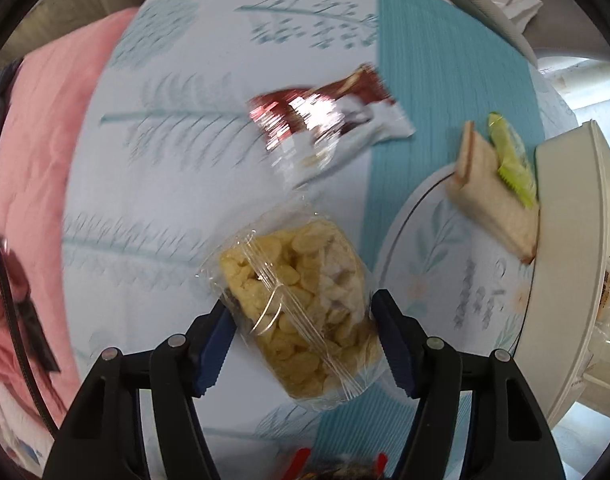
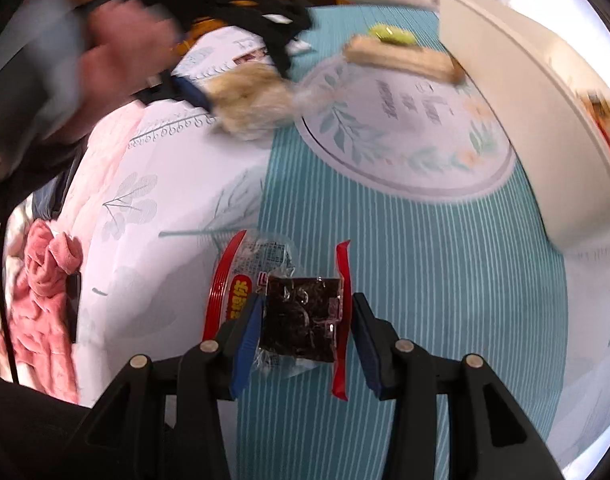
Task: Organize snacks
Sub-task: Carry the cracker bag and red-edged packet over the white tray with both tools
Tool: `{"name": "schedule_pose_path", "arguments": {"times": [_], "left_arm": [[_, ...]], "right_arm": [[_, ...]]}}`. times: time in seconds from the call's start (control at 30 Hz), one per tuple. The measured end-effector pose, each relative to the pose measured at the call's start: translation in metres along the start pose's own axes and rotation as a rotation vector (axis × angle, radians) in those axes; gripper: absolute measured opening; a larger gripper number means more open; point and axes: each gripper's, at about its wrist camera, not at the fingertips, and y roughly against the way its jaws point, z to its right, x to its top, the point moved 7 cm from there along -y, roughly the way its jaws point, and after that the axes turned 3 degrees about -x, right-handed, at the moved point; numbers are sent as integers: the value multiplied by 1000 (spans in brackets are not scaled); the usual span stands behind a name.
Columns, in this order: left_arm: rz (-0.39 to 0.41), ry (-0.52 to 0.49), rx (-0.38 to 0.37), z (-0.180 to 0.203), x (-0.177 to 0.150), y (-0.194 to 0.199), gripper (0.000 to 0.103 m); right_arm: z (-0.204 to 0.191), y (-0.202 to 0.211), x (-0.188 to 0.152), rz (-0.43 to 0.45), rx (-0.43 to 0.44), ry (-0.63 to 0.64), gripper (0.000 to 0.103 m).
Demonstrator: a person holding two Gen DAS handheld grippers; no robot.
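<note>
Left wrist view: left gripper (image 1: 301, 344) clamps clear bag of yellow puffs (image 1: 301, 312) for lifting, beside the plate's (image 1: 433, 248) rim | right gripper (image 2: 305, 336) pinches dark snack packet (image 2: 301, 316) on the striped cloth (image 2: 425, 280), away from its edges.

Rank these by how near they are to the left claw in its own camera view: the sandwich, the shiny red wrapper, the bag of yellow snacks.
1. Bag of yellow snacks, between the left claw fingers.
2. Shiny red wrapper, farther up on the cloth.
3. Sandwich, far right on the plate.
</note>
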Motion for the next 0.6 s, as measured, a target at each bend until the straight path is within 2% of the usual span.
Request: {"name": "schedule_pose_path", "arguments": {"times": [0.1,0.3,0.53,0.6], "left_arm": [[-19,17,6,-11,-13,5,66],[-38,29,33,-42,-54,26,66],[11,9,45,-78,-103,68,66],[21,6,34,-98,-128,90,66]], "right_arm": [[5,7,-2,-15,31,-62,45],[2,34,-11,3,22,-57,45],[-4,65,-14,35,14,-36,45],[-6,73,-14,43,14,-28,45]]}}
